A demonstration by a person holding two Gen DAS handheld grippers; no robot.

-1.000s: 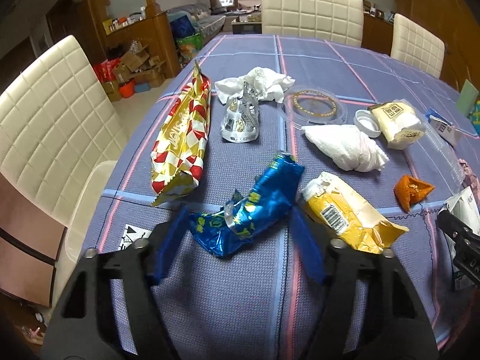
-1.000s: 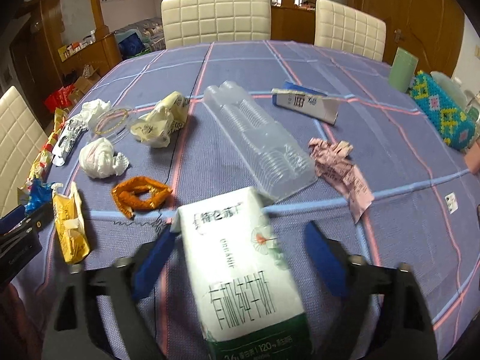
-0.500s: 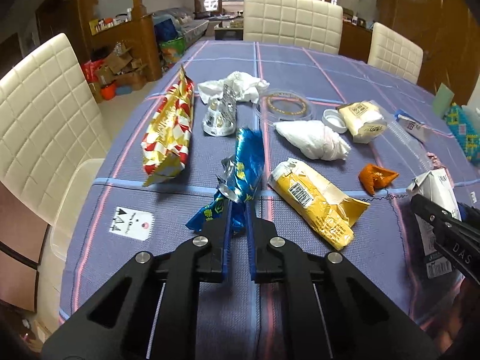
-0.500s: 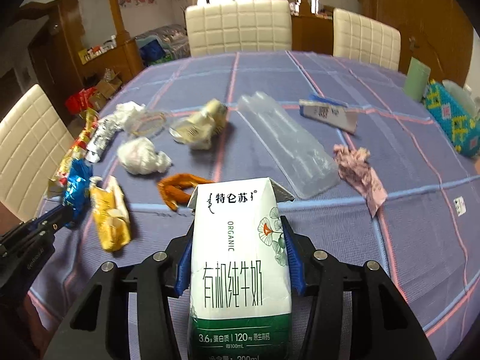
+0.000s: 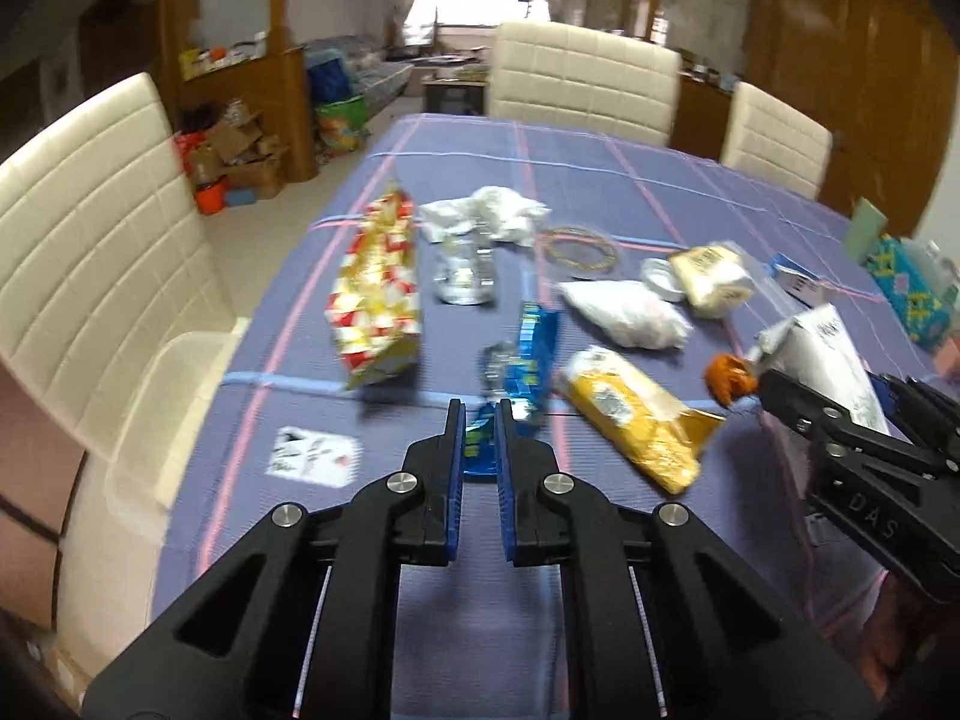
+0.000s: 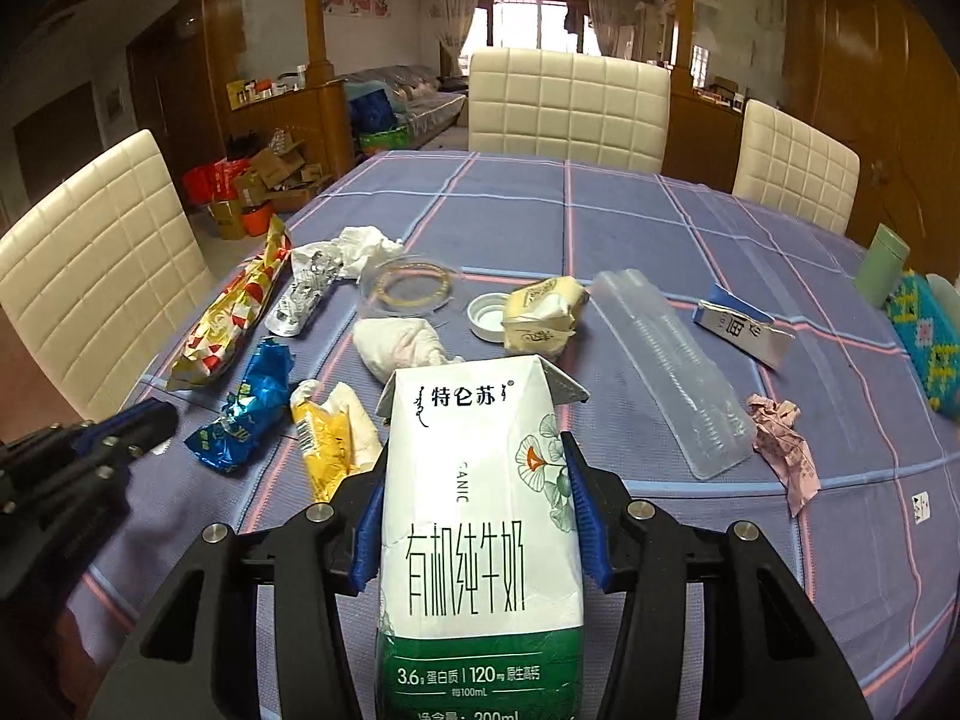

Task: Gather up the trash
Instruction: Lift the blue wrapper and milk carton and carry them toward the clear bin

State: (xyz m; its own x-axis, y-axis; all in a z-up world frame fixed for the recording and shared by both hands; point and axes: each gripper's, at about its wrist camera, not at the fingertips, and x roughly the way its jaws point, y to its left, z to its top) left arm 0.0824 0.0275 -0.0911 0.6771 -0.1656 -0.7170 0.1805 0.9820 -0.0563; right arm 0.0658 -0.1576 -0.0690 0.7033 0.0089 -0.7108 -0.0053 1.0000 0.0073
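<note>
The right gripper [image 6: 480, 510] is clamping a white and green milk carton [image 6: 480, 516] between its blue pads [image 6: 585, 534], upright above the blue checked tablecloth [image 6: 630, 222]. At far left, the left gripper [image 6: 135, 423] is pinching a blue wrapper [image 6: 246, 408]. A yellow packet [image 6: 330, 438] is lying just beside it.

Glossy foil wrapper [image 5: 528, 354]; smooth printed paper carton [image 6: 480, 516]; matt woven cloth covers the bench [image 6: 630, 222]; clear ribbed plastic tray [image 6: 672, 360]; quilted leather-look chairs [image 6: 567, 108].
</note>
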